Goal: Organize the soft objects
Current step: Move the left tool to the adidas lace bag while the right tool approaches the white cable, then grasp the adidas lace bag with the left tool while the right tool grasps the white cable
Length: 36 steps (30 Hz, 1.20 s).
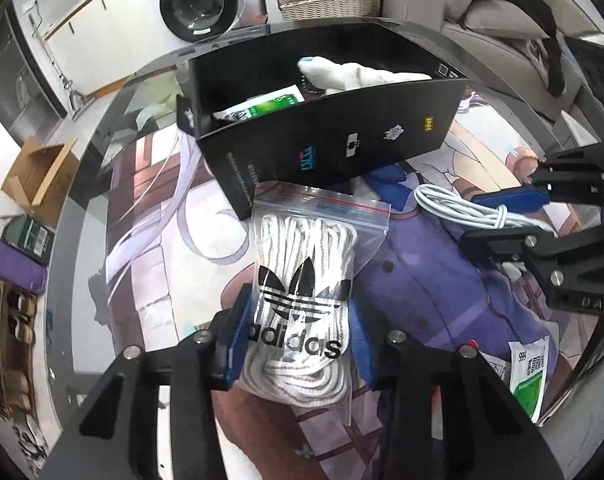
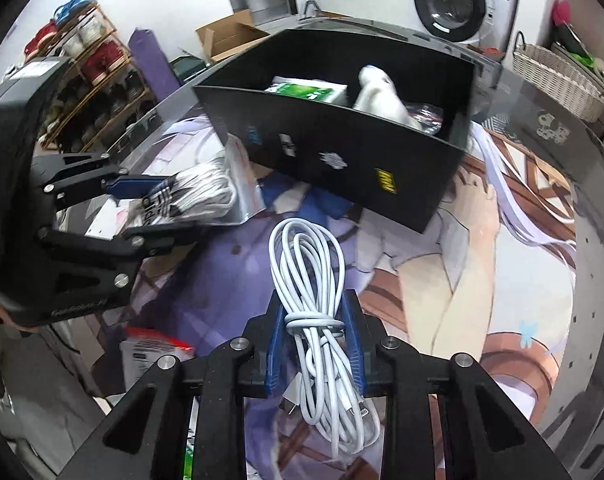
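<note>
Left claw (image 1: 298,344) clamped on bag of laces (image 1: 302,300), right claw (image 2: 314,344) pinching cable bundle (image 2: 310,280), both lengthwise toward black box (image 1: 334,136).

The glossy black cardboard box (image 1: 342,140) has tiny blue, white and yellow logos along its side. Clear zip bag of white shoelaces (image 1: 306,280) has a red seal line and a big black trefoil print. The coiled white charging cable (image 2: 314,280) is plain white all over. Both grippers are black with blue pads (image 2: 276,344). The table mat (image 2: 482,260) is an anime print, mostly purple, cream and brown. Green-and-white sachet (image 1: 530,372) near the edge.
</note>
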Tool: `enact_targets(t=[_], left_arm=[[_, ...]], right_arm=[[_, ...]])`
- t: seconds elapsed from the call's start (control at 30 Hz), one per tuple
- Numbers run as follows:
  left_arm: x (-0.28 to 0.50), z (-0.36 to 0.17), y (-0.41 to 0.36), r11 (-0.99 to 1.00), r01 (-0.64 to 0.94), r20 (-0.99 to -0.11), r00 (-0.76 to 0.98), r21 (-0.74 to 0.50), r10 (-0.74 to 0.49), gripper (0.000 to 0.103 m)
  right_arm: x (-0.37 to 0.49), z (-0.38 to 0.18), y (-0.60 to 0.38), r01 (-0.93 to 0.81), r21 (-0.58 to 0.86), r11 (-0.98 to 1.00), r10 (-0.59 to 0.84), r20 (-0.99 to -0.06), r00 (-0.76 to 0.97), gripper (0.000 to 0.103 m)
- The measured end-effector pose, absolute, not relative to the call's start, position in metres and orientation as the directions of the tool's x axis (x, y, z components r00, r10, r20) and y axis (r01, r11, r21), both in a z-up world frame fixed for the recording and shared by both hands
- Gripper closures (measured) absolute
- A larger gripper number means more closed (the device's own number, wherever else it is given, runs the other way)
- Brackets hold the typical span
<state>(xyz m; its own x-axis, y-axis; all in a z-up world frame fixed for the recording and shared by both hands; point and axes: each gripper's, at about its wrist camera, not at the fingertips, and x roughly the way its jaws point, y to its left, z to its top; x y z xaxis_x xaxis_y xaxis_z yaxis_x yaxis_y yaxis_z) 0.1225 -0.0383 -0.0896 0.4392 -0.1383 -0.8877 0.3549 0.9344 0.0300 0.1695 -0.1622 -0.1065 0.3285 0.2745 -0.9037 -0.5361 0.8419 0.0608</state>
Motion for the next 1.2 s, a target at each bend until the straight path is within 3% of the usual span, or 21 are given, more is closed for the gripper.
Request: enact_targets(t=[0.03,0.13,0.53,0.6,0.63,0.73,1.2], left_arm=[[0.122,-0.089,-0.040,0.928,0.370,-0.885,0.442,0.036,-0.143,0.057],[0.118,-0.086,-0.043,0.919,0.386,-0.870,0.478,0.086,-0.120,0.038],[0.120,-0.097,-0.042,0.927,0.366,-0.888,0.450,0.086,-0.096,0.037],[0.119,-0.098,-0.040,0.926,0.372,-0.888,0.444,0.060,-0.120,0.047],[0.120,-0.098,-0.038,0.924,0.381,-0.891,0.431,0.033,-0.146,0.057],[0.120,-0.098,-0.036,0.923,0.383,-0.891,0.430,0.034,-0.146,0.061],[0.115,-0.093,-0.035,0.925,0.379,-0.884,0.440,0.026,-0.156,0.069]], right_arm=[[0.170,-0.106,-0.160,-0.539,0.048,0.841,0.265,-0.905,0.333,0.069],[0.170,-0.096,-0.156,-0.545,-0.003,0.838,0.231,-0.904,0.360,0.043],[0.147,-0.117,-0.156,-0.585,-0.045,0.810,0.185,-0.926,0.328,0.043],[0.149,-0.118,-0.159,-0.582,-0.046,0.812,0.185,-0.925,0.331,0.046],[0.145,-0.119,-0.165,-0.581,-0.051,0.812,0.184,-0.923,0.338,0.051],[0.147,-0.120,-0.167,-0.595,-0.049,0.802,0.199,-0.918,0.344,0.078],[0.138,-0.112,-0.172,-0.603,-0.038,0.797,0.227,-0.906,0.358,0.079]])
